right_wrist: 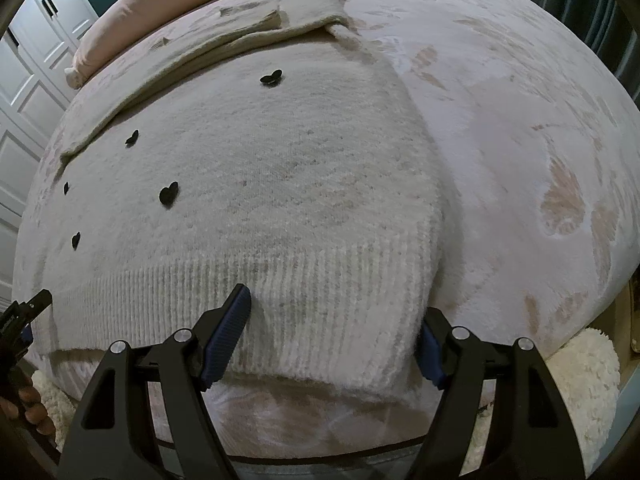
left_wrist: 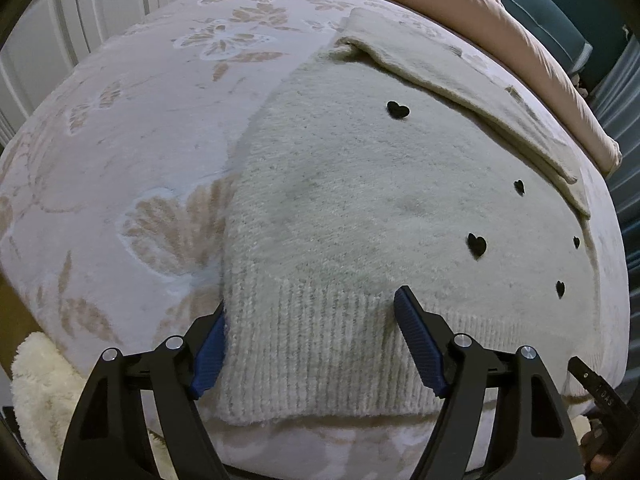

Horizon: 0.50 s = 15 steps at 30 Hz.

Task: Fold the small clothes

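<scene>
A cream knit sweater (left_wrist: 360, 200) with small black hearts lies flat on the bed, one sleeve folded across its far part. It also fills the right wrist view (right_wrist: 260, 184). My left gripper (left_wrist: 310, 308) is open, its jaws straddling the left corner of the ribbed hem. My right gripper (right_wrist: 336, 312) is open, its jaws straddling the right corner of the ribbed hem. The left gripper's tip also shows in the right wrist view (right_wrist: 36, 300), at the left edge.
The sweater lies on a pale floral blanket (left_wrist: 140, 120) covering the bed. A pink duvet (left_wrist: 500, 28) lies along the far side. A fluffy white rug (right_wrist: 580, 384) sits below the near edge. White closet doors (right_wrist: 28, 64) stand behind.
</scene>
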### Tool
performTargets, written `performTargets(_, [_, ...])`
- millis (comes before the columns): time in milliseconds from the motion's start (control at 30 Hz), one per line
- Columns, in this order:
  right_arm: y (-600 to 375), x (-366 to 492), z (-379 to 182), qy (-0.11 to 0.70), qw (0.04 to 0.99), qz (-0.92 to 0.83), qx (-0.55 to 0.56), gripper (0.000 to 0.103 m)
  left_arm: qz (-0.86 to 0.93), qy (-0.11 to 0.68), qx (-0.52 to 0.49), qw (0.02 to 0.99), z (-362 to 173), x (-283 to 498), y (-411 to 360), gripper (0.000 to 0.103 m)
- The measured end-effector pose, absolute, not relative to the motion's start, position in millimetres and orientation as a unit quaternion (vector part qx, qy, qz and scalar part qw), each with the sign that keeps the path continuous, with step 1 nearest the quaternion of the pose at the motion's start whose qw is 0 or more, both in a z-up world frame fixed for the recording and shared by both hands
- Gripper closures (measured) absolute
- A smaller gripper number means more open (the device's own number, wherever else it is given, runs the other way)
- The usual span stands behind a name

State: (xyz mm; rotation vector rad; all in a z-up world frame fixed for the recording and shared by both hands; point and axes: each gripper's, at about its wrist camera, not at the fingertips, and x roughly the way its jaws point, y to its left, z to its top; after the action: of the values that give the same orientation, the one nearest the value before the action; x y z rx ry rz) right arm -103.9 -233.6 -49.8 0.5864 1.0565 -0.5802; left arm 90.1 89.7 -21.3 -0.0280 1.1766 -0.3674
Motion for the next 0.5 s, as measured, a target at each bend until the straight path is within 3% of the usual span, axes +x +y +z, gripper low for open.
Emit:
performTargets(167, [-234,-102,-51,0.488,0.785,-0.268,0.271,0.031,-0.166,0.553,-0.018,0.817,-19,93,94,0.035])
performTargets(500, [-236,-104,-51,0.487,0.788,-0.268,0.266,0.031,-0.138,0.558,-0.029,0.818,-15,94,114,0.035])
